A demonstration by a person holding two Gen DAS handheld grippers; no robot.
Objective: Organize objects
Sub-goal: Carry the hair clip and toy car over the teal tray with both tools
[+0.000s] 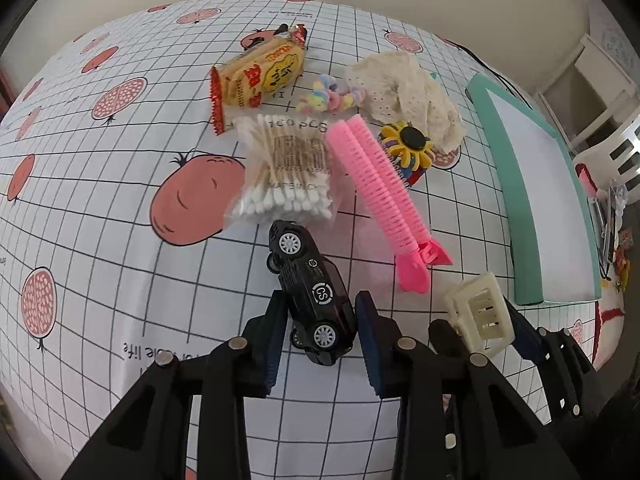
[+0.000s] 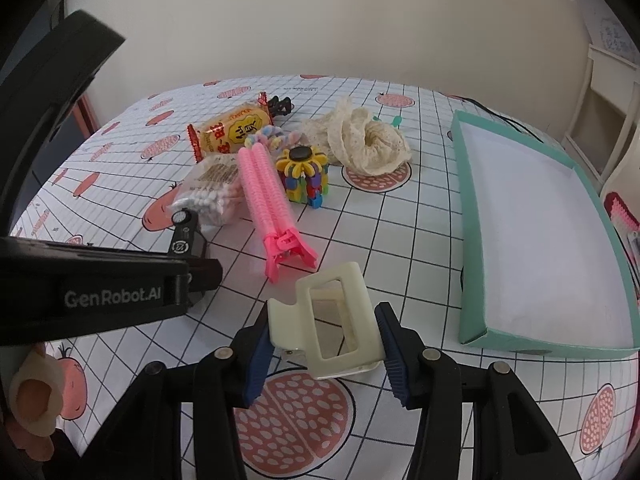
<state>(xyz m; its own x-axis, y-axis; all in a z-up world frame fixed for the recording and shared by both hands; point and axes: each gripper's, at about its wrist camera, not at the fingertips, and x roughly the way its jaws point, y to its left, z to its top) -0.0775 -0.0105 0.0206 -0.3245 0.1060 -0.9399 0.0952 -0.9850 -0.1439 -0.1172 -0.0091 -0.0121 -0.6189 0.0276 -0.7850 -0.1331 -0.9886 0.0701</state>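
A black toy car (image 1: 316,292) hangs tilted between the fingers of my left gripper (image 1: 321,314), which is shut on its rear half. My right gripper (image 2: 324,336) is shut on a cream hair claw clip (image 2: 340,320), held just above the tablecloth. The same clip (image 1: 482,316) shows at the lower right of the left wrist view. In the right wrist view the left gripper (image 2: 120,292) crosses the left side, with the car (image 2: 186,236) partly hidden behind it. An open teal box (image 2: 472,216) with a white inside lies to the right.
A pile lies mid-table: a pink roller clip (image 1: 378,192), a bag of cotton swabs (image 1: 286,172), a yellow snack packet (image 1: 260,76), a pastel scrunchie (image 1: 332,96), a cream lace cloth (image 1: 408,92) and a sunflower toy (image 1: 408,148). A white shelf (image 2: 608,128) stands at the right.
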